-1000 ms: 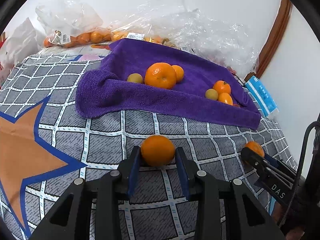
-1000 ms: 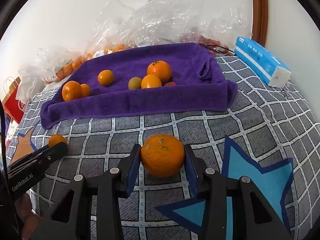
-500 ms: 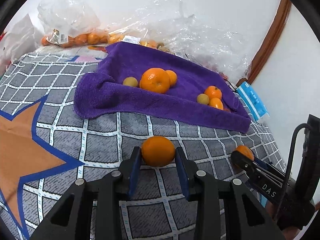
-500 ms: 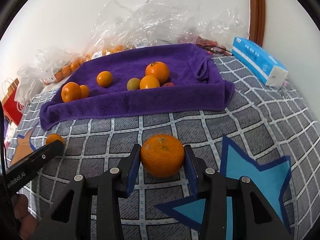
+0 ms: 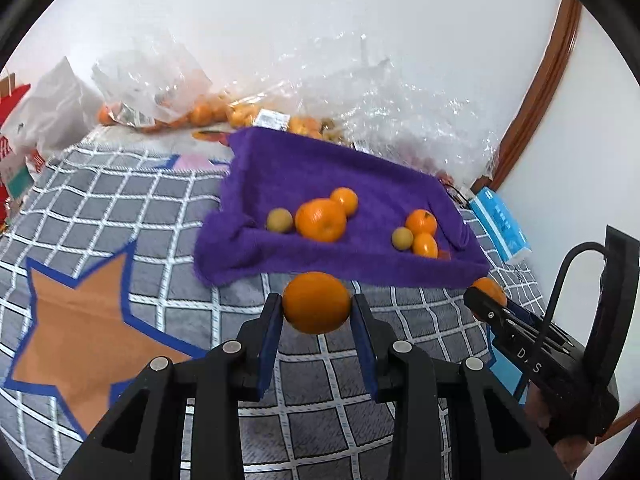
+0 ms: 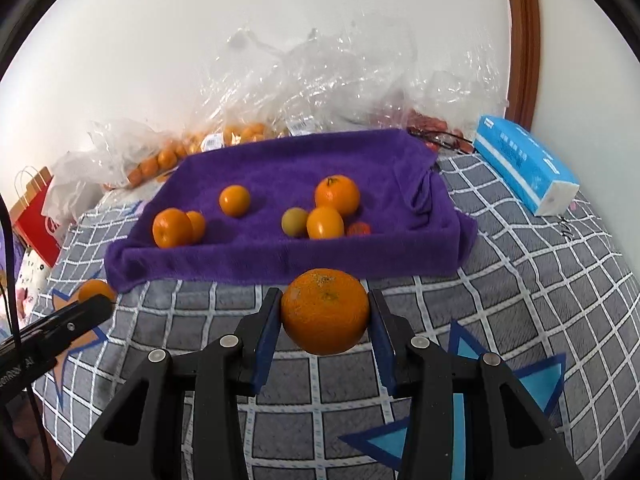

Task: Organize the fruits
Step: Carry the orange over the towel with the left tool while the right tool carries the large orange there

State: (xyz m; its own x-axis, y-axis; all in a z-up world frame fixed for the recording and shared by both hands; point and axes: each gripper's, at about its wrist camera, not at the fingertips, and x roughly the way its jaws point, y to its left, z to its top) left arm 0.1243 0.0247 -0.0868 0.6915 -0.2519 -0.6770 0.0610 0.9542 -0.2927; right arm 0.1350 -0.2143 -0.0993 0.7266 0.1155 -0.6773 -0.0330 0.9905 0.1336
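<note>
We hold a small orange (image 5: 316, 303) clamped between the blue pads of our left gripper (image 5: 316, 312), clear of the grey checked cover (image 5: 120, 200) and just in front of the purple towel (image 5: 320, 168). Our right gripper (image 6: 325, 320) is closed on a larger orange (image 6: 325, 311), likewise off the cover near the towel's front edge. Several oranges and two yellow-green fruits lie in the towel's hollow, with clear plastic bags of fruit (image 6: 240, 132) behind it and a blue tissue pack (image 6: 524, 164) to its right.
</note>
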